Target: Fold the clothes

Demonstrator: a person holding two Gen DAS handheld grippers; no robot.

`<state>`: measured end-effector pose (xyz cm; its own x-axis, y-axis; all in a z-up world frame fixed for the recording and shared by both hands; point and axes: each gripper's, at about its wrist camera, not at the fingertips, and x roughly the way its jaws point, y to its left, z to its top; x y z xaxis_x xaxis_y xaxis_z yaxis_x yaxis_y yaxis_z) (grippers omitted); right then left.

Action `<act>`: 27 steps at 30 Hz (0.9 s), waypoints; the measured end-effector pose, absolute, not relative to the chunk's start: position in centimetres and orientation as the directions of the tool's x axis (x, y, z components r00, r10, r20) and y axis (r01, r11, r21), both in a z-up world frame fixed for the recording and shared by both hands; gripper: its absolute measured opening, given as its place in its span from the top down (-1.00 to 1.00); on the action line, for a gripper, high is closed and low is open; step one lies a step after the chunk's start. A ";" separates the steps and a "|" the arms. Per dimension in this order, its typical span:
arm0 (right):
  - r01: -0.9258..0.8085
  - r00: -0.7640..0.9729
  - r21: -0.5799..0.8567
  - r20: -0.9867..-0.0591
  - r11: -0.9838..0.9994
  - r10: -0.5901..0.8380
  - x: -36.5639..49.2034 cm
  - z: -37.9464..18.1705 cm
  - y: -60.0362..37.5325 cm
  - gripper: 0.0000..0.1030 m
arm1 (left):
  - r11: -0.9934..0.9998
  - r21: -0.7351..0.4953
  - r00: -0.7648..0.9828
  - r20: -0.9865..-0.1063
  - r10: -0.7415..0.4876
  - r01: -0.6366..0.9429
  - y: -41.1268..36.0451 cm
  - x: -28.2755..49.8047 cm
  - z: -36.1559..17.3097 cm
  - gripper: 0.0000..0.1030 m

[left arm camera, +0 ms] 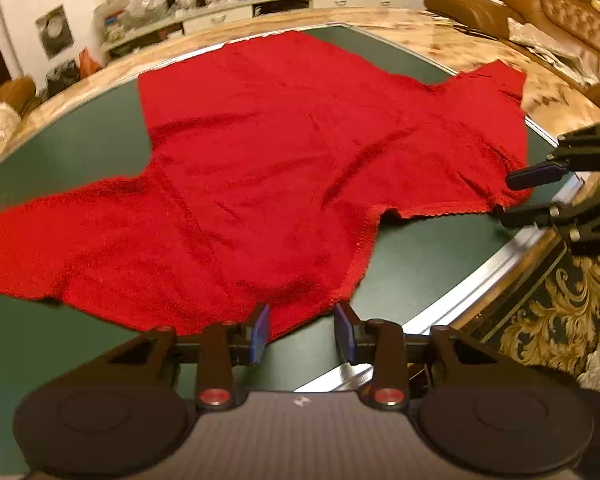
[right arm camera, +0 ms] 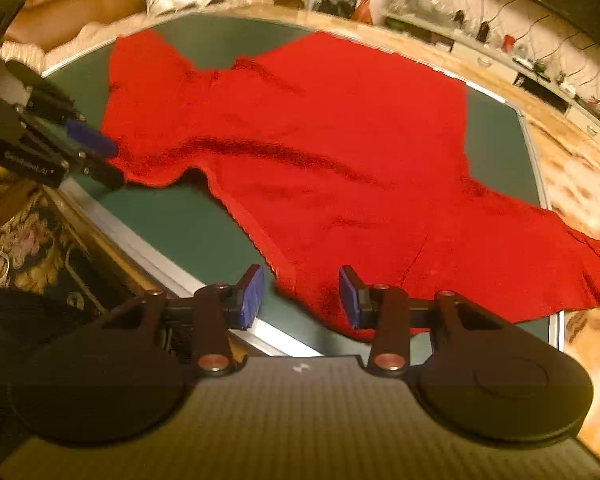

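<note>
Landmark: the red garment [left arm camera: 268, 168], spread nearly flat on the green table [left arm camera: 68, 148], which carries a pale metal rim.

Far left of garment: one sleeve-like flap [left arm camera: 32, 240] runs off the left wrist view's edge, so its end is cut off.

Left gripper [left arm camera: 302, 330]: at the garment's near hem, blue pads [left arm camera: 260, 330] parted wide. Red cloth shows in the gap, but whether it lies between the pads or merely beneath them cannot be told. Nothing is clamped.

Garment surface: shallow creases across the middle; blur and fisheye bending make seams and neckline hard to read.

Right gripper [right arm camera: 302, 300]: also at the garment's near edge, fingers spread wide, gripping nothing; the hem passes between them at table level.

Right gripper seen from the left wrist view [left arm camera: 540, 192]: beside the other sleeve's [left arm camera: 496, 88] hem, mostly cropped by the frame.

Beyond the garment: brown leather sofa [left arm camera: 560, 12] and a cluttered shelf [left arm camera: 260, 0], too smeared for detail.

Below the table rim: patterned rug [left arm camera: 560, 312], partly hidden.
</note>
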<state>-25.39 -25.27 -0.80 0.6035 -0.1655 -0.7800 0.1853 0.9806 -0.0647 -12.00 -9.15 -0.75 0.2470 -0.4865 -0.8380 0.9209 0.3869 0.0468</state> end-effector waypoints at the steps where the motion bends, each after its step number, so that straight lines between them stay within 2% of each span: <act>1: 0.176 0.596 -0.082 -0.784 0.981 -0.172 -25.4 -1.0 -25.3 0.53 | 0.388 0.038 0.241 -0.837 -0.492 0.921 -9.0 -12.0 -0.8 0.33; 2: 0.167 0.585 -0.095 -0.792 0.981 -0.176 -25.6 -1.2 -25.1 0.70 | 0.383 0.034 0.237 -0.834 -0.498 0.923 -8.9 -12.0 -0.8 0.45; 3: 0.155 0.582 -0.099 -0.795 0.983 -0.172 -25.9 -1.2 -25.2 0.74 | 0.374 0.038 0.236 -0.834 -0.499 0.927 -8.7 -12.2 -0.8 0.68; 4: 0.147 0.585 -0.104 -0.792 0.984 -0.172 -26.0 -1.2 -25.2 0.83 | 0.364 0.045 0.236 -0.835 -0.498 0.930 -8.6 -12.3 -0.7 0.76; 6: 0.135 0.580 -0.129 -0.793 0.982 -0.184 -26.2 -1.2 -25.3 0.85 | 0.345 0.024 0.207 -0.839 -0.503 0.938 -8.1 -12.5 -0.6 0.83; 7: 0.126 0.575 -0.132 -0.798 0.983 -0.181 -26.3 -1.1 -25.5 0.98 | 0.333 0.020 0.196 -0.841 -0.505 0.943 -7.9 -12.6 -0.5 0.86; 10: 0.106 0.566 -0.159 -0.802 0.981 -0.191 -26.9 -0.7 -26.0 0.97 | 0.302 0.017 0.175 -0.845 -0.505 0.953 -7.5 -13.2 -0.3 0.86; 12: 0.090 0.541 -0.128 -0.826 0.988 -0.157 -27.1 -0.5 -26.7 0.96 | 0.283 -0.002 0.147 -0.850 -0.506 0.959 -7.4 -13.1 -0.1 0.86; 15: 0.090 0.508 -0.046 -0.857 0.995 -0.086 -27.2 -0.3 -27.5 0.82 | 0.264 -0.041 0.104 -0.854 -0.509 0.964 -7.1 -12.6 0.4 0.85; 18: 0.144 0.543 0.058 -0.839 0.988 -0.030 -27.8 0.8 -29.4 0.39 | 0.268 -0.088 0.080 -0.828 -0.556 0.959 -6.3 -11.7 1.4 0.80; 19: 0.171 0.568 0.095 -0.823 0.981 -0.020 -28.1 1.2 -30.2 0.34 | 0.276 -0.106 0.075 -0.816 -0.573 0.955 -6.1 -11.3 1.7 0.68; 22: 0.245 0.640 0.210 -0.768 0.946 0.005 -29.0 2.7 -32.7 0.21 | 0.348 -0.149 0.107 -0.779 -0.618 0.926 -5.7 -9.7 2.3 0.51; 23: 0.267 0.663 0.249 -0.748 0.931 0.010 -29.3 3.2 -33.5 0.21 | 0.385 -0.144 0.137 -0.776 -0.615 0.912 -5.9 -9.2 2.2 0.50; 27: 0.408 0.642 0.199 -0.757 0.891 -0.125 -28.4 2.3 -35.1 0.21 | 0.532 -0.080 0.266 -0.797 -0.542 0.843 -7.1 -7.2 1.2 0.49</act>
<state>-28.44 -35.13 2.29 0.6418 -0.1250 -0.7566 0.4082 0.8909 0.1991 -7.20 -7.07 1.20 0.2665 -0.5417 -0.7972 0.8427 0.5324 -0.0801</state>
